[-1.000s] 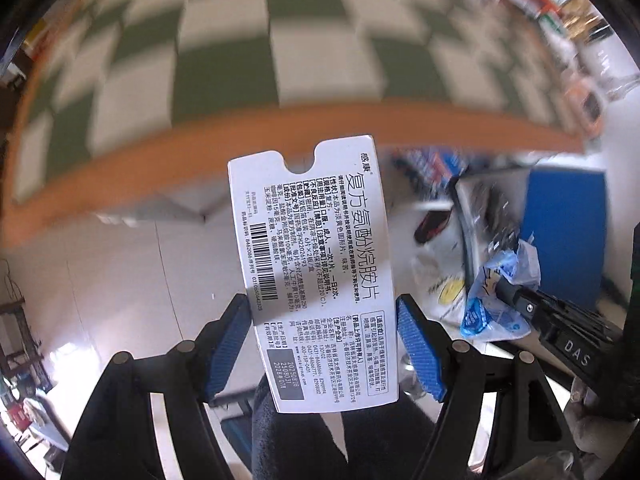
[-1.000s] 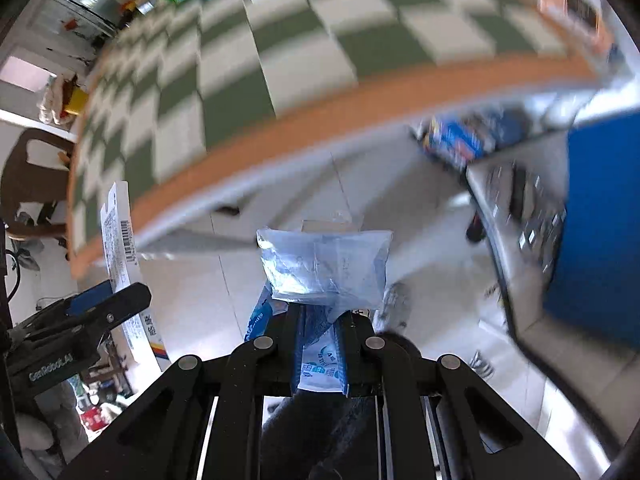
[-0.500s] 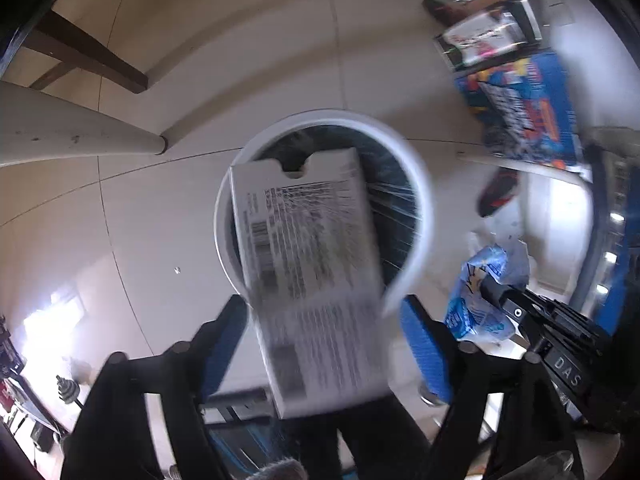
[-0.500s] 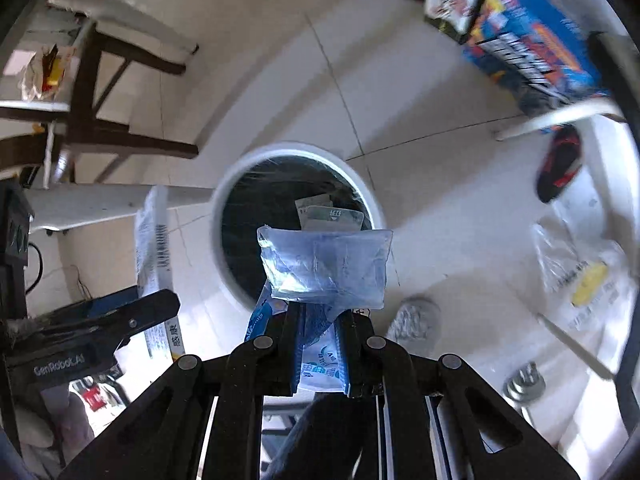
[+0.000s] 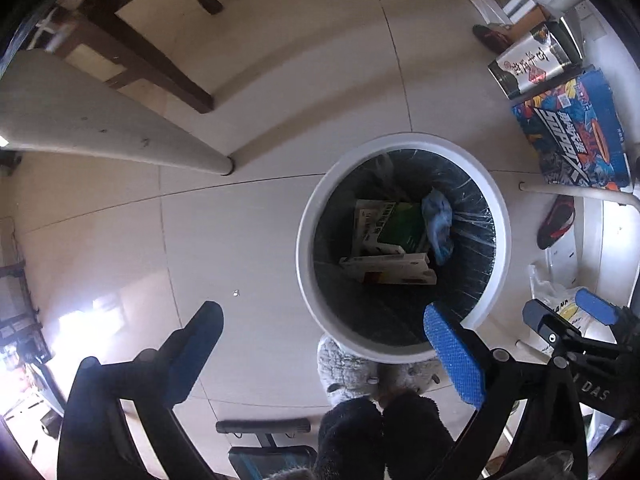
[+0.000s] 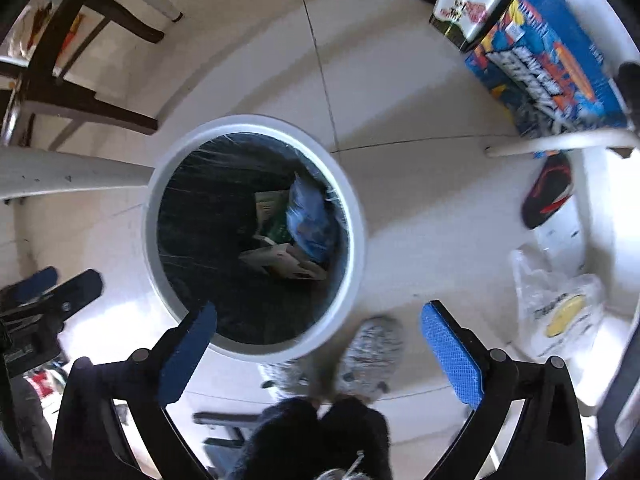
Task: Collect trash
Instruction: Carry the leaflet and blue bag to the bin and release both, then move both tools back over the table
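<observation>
Both tongs, left [image 5: 320, 344] and right [image 6: 316, 336], just spread empty above our bin [image 5: 500, 216]; only left view shows the white carton [image 5: 390, 270] whole beside the blue wrapper [image 5: 438, 220].

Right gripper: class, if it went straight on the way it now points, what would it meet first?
The open right gripper points down near the near rim of the white bin, so probably that rim or the grey slipper beside it; depth is unclear.

white-rimmed bin [image 5: 304, 240] with a black liner, a blue wrapper [image 5: 438, 220] inside; grey fuzzy slippers [image 6: 372, 356]; cream floor tiles [image 5: 280, 80].
</observation>
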Available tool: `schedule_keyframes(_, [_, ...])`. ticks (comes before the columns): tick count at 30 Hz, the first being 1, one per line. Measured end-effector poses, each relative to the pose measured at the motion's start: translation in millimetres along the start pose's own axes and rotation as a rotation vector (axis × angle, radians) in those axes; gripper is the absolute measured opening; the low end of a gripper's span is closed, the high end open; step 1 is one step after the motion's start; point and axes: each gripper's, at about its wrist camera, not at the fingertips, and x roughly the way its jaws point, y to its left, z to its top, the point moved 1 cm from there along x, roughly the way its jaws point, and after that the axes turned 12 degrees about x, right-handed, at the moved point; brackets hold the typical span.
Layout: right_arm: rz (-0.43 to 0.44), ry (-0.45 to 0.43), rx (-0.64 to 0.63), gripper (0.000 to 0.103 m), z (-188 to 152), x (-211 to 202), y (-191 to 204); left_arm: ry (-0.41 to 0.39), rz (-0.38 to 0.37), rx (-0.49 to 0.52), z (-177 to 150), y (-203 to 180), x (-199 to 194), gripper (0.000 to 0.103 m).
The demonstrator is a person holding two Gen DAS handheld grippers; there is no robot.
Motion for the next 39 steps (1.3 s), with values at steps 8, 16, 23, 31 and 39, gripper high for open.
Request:
schedule_keyframes(8, [-0.036,-0.025,-0.007,0.103,-7,-43,1,-0.016,0.000,-0.050,-19,-7,-48,0.103])
schedule_keyframes(16, [-0.040,-0.061,-0.019,0.103,-28,-121,1,-0.033,-0.013,-0.065,-43,-22,-117,0.103])
schedule_keyframes(23, [-0.033,-0.104,-0.034,0.103,-55,-210,3,-0.039,-0.021,-0.064,-70,-32,-192,0.103])
schedule_keyframes(31, [-0.002,-0.126,-0.032,0.103,-96,-325,3,-0.082,-0.038,-0.045,-101,-37,-286,0.103])
schedule_keyframes(39, [0.060,-0.167,0.014,0.103,-109,-432,13,-0.193,-0.030,-0.021,-83,-37,-382,0.103])
